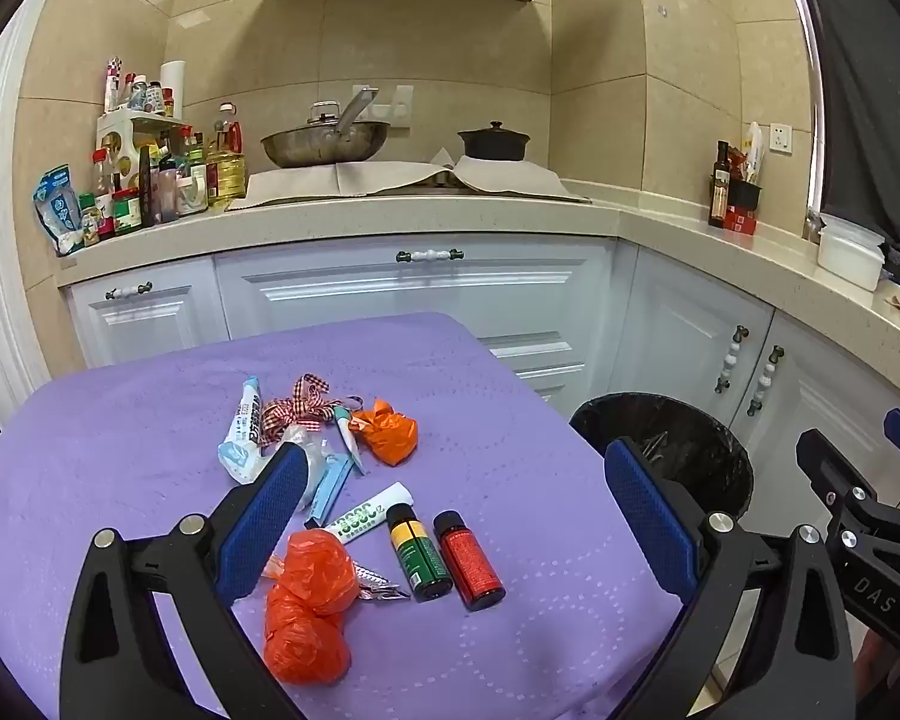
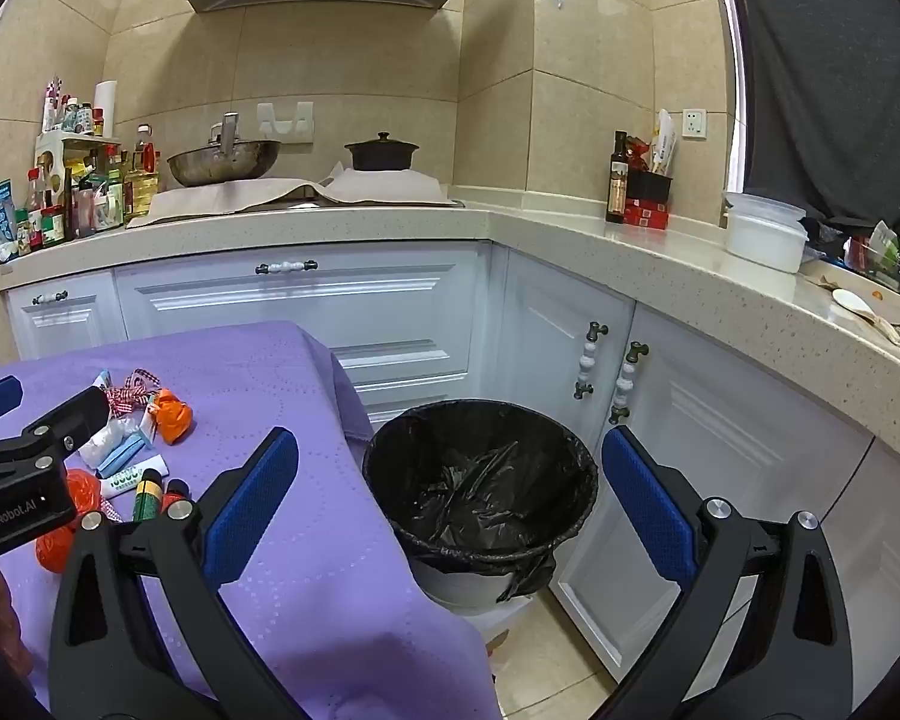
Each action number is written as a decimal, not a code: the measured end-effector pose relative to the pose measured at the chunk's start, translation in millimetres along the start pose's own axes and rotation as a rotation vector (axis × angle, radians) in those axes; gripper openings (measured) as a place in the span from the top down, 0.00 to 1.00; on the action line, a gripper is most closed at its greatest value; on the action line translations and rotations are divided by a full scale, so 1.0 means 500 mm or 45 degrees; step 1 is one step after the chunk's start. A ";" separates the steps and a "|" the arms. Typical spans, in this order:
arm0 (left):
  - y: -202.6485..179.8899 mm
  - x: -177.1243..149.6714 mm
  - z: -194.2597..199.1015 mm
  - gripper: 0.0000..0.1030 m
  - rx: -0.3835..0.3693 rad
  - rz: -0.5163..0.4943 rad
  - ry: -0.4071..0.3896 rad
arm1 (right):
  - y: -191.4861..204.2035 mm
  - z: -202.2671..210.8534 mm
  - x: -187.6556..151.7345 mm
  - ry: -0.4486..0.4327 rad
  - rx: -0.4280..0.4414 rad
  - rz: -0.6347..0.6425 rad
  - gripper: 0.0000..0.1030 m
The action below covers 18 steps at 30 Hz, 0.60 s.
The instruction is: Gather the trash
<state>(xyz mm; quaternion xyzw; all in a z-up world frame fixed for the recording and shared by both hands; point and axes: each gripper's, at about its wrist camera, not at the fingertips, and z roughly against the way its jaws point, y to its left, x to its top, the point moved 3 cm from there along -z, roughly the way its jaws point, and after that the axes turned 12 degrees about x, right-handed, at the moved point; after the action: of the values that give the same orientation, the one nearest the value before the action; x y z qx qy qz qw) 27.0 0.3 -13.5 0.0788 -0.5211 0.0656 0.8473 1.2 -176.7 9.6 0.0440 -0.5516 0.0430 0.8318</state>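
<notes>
Trash lies on the purple-clothed table [image 1: 120, 432]: two knotted orange bags [image 1: 309, 600], a smaller orange bag [image 1: 387, 429], a green bottle [image 1: 419, 552], a red bottle [image 1: 469, 561], a white tube [image 1: 369, 513], a toothpaste tube [image 1: 243, 432] and a checked ribbon [image 1: 297, 405]. My left gripper [image 1: 450, 516] is open and empty above the bottles. My right gripper [image 2: 450, 498] is open and empty over the black-lined bin [image 2: 480, 480], which also shows in the left wrist view [image 1: 672, 450] right of the table.
White kitchen cabinets [image 2: 390, 312] and an L-shaped counter [image 2: 720, 288] stand behind and to the right, with a wok [image 1: 324, 141], a black pot [image 1: 493, 141] and condiment bottles [image 1: 168, 174]. The bin sits on the floor between table and cabinets.
</notes>
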 end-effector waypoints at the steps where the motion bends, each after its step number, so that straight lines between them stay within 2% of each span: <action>1: 0.000 0.000 0.000 0.06 0.001 -0.003 0.000 | -0.001 0.000 0.000 -0.001 -0.001 0.001 0.04; 18: 0.004 0.007 0.009 0.06 0.002 -0.007 -0.015 | -0.018 0.009 0.012 -0.008 0.002 -0.008 0.04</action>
<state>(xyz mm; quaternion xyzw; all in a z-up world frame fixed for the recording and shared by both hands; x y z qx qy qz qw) 24.2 1.3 -8.3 0.0813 -0.5256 0.0632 0.8445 0.3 -186.2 16.7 0.0465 -0.5540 0.0407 0.8302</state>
